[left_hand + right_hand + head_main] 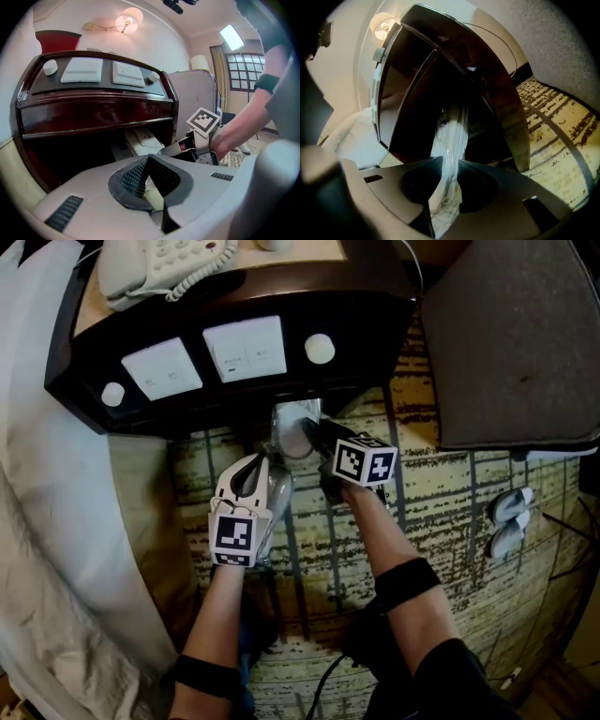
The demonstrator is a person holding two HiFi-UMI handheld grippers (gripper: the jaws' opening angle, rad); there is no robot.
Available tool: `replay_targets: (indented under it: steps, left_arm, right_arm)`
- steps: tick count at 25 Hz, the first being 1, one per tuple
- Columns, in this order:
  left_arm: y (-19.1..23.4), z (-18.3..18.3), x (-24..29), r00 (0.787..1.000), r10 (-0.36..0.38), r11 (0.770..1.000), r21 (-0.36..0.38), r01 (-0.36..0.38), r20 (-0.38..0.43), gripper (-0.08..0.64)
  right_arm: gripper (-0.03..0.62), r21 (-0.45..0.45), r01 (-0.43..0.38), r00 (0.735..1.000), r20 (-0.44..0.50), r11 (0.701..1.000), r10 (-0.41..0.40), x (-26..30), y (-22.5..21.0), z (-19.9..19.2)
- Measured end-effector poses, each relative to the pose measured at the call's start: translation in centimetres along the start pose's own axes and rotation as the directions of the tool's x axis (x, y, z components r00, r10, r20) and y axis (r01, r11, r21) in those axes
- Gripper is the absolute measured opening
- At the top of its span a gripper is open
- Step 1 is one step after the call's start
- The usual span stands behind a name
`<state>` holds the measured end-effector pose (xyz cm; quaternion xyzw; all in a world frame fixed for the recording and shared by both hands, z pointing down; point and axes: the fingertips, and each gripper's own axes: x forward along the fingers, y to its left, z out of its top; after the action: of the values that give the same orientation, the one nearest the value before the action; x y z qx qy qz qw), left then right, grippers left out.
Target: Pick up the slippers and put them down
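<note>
Roughly halfway: right gripper clamps the clear-plastic-wrapped white slipper pack, held at the shelf mouth of the dark wooden nightstand. Left gripper jaws pressed together, apparently empty. Pack not yet set down on the patterned beige carpet.

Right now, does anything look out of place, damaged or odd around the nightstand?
Nothing looks damaged or spilled. One oddity: the slipper clamped in the right gripper is sealed in clear plastic wrap. What looks like another pair of slippers lies loose on the carpet, off to the right.
</note>
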<state>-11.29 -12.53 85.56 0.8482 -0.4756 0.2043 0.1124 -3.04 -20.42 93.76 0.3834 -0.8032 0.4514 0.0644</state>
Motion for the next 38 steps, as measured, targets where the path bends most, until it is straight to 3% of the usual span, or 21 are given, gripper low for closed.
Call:
replay_targets:
  steps: [9, 18, 20, 23, 27, 30, 38]
  left_arm:
    - [2.1, -0.5, -0.4, 0.999, 0.030, 1.000, -0.002, -0.030, 0.031, 0.000]
    - [3.1, -0.8, -0.9, 0.998, 0.055, 0.998, -0.008, -0.055, 0.042, 0.000]
    - [3.1, -1.0, -0.9, 0.998, 0.056, 0.998, -0.005, -0.055, 0.040, 0.000]
    - [2.9, -1.3, -0.6, 0.998, 0.054, 0.999, -0.006, -0.054, 0.034, 0.000]
    - [2.6, -1.4, -0.4, 0.998, 0.050, 0.999, -0.002, -0.050, 0.031, 0.000]
    - [2.5, -1.3, -0.3, 0.998, 0.051, 0.999, 0.003, -0.051, 0.029, 0.000]
    - [1.6, -1.0, -0.6, 0.999, 0.039, 0.999, -0.005, -0.039, 0.004, 0.000]
  right_arm:
    - [0.114, 0.003, 0.143, 0.984, 0.107, 0.990, -0.142, 3.2, -1.3, 3.3]
    - [0.129, -0.010, 0.289, 0.949, 0.135, 0.957, -0.285, 4.3, -3.0, 3.6]
    - [0.138, -0.047, 0.324, 0.939, 0.138, 0.945, -0.315, 4.4, -3.3, 3.8]
    - [0.178, -0.177, 0.389, 0.918, 0.152, 0.904, -0.366, 4.2, -3.2, 4.4]
    - [0.298, -0.328, 0.414, 0.910, 0.180, 0.849, -0.374, 4.0, -2.4, 4.9]
    - [0.298, -0.384, 0.428, 0.904, 0.199, 0.818, -0.379, 3.4, -2.0, 5.3]
    - [0.293, -0.438, 0.404, 0.915, 0.188, 0.803, -0.358, 1.3, 0.1, 4.4]
